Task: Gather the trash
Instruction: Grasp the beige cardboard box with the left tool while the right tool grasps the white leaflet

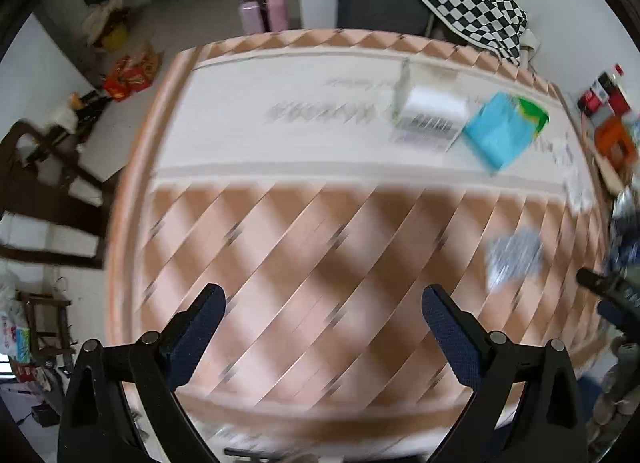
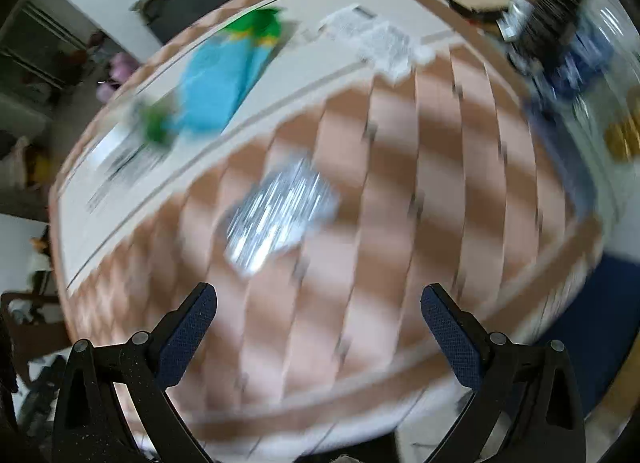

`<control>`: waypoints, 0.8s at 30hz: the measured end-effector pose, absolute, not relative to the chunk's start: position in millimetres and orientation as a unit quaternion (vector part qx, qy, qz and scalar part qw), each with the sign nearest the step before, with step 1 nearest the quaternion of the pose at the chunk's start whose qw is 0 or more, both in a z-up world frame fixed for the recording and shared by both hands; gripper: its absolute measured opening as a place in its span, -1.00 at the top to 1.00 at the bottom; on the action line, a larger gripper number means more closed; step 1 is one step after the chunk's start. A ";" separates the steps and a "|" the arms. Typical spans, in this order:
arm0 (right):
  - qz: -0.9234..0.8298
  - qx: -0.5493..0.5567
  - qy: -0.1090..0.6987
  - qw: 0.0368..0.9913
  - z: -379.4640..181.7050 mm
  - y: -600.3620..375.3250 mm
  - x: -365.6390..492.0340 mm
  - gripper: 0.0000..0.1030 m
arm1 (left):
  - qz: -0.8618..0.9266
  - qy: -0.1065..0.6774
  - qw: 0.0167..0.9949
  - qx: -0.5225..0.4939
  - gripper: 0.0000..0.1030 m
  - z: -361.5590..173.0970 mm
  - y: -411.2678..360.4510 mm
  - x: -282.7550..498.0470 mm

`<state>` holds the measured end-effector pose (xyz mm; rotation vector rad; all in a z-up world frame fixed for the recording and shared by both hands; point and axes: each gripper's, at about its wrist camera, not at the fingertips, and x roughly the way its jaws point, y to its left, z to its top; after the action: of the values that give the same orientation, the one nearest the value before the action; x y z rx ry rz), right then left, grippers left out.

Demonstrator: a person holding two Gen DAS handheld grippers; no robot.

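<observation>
Both views are motion-blurred. A crumpled silver foil wrapper (image 2: 280, 203) lies on the checked tablecloth just ahead of my right gripper (image 2: 318, 303), which is open and empty above the table. It also shows in the left wrist view (image 1: 514, 257), to the right of my open, empty left gripper (image 1: 324, 303). A blue and green packet (image 1: 502, 129) (image 2: 224, 83) lies on the white centre strip. A white box with a barcode (image 1: 430, 111) stands beside it. A white crumpled wrapper (image 2: 380, 41) lies further back.
The table (image 1: 280, 263) has a pink and brown checked cloth. A chair with a checkered cloth (image 1: 472, 7) stands behind it. Boxes and clutter (image 1: 610, 119) sit at the right edge. A dark wooden chair (image 1: 44, 191) stands at the left.
</observation>
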<state>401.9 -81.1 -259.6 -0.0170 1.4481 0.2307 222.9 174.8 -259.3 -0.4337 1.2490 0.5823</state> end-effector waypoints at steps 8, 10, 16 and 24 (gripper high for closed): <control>0.104 -0.120 0.683 0.713 -295.9 -52.0 571.2 -1.00 | 0.244 0.598 0.743 -0.178 -0.95 -288.2 195.0 400.1; 0.103 -0.148 0.688 0.703 -309.5 -42.4 602.8 -1.00 | 0.245 0.610 0.734 -0.170 -0.95 -297.3 196.4 421.2; 0.098 -0.188 0.703 0.678 -350.3 -30.6 658.2 -1.00 | 0.250 0.644 0.702 -0.177 -0.95 -332.1 207.9 455.8; 0.116 -0.133 0.704 0.688 -368.1 -44.9 677.4 -0.87 | 0.236 0.659 0.689 -0.186 -0.46 -362.0 211.1 469.4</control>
<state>677.4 -44.9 -368.1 -0.2968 1.5750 0.2605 469.4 211.1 -362.0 -0.4154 1.4750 0.5290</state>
